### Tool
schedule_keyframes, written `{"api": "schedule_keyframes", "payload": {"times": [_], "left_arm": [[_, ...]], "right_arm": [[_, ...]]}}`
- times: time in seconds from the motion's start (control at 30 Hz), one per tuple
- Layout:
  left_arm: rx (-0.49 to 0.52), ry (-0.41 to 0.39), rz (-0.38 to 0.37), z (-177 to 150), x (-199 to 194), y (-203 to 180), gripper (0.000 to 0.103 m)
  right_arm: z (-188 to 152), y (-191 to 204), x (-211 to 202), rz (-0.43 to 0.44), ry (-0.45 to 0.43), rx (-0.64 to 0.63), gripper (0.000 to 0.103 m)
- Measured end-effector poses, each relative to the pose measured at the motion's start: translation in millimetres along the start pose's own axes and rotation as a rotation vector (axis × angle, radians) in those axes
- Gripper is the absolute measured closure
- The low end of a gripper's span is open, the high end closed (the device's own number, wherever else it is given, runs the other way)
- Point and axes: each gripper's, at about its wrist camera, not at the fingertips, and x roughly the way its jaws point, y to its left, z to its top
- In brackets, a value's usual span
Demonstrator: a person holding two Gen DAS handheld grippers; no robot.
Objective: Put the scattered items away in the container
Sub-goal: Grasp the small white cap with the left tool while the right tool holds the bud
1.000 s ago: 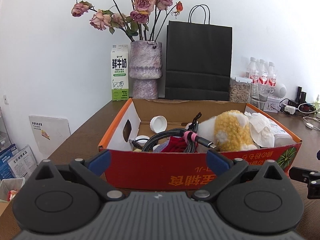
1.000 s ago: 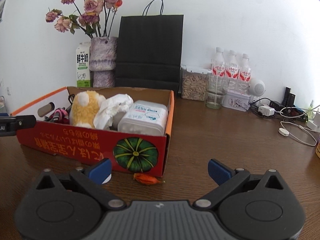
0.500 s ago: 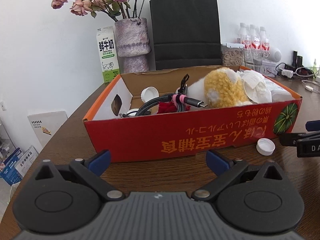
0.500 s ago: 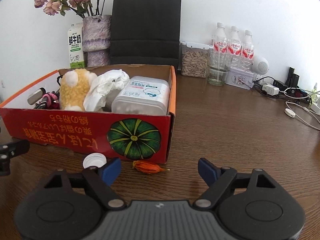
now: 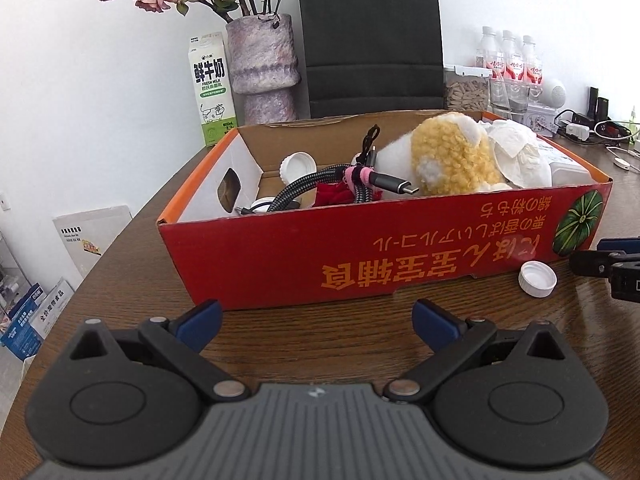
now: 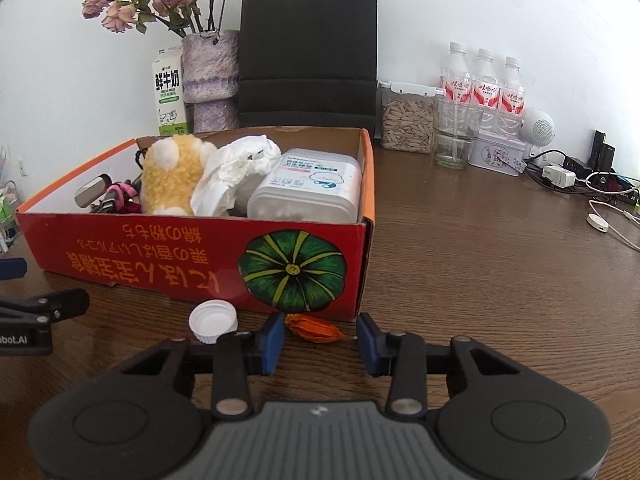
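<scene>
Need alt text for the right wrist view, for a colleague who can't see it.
The right gripper, jaws partly closed, brackets an orange dried husk on the wooden table before the red box; a white cap lies left.

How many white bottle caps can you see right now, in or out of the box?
2. One white cap lies on the table against the red box front; another sits inside its back-left corner. More may be hidden under the contents.
</scene>
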Motion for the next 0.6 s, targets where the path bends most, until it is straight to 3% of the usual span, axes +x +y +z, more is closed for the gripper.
{"api": "schedule_keyframes", "payload": {"times": [0.2,0.6], "left_arm": [[-0.012,-0.001,-0.044,1.1,-1.3,-10.1,0.000],[0.006,0.013,-0.154,12.4,2.5,-85.5,0.000]], "right_arm": [[-0.3,-9.5,-6.3,-0.021,-0.035,0.024,0.065],[-0.5,-30.8,-11.0,0.000,-0.061,0.033,0.065]]}}
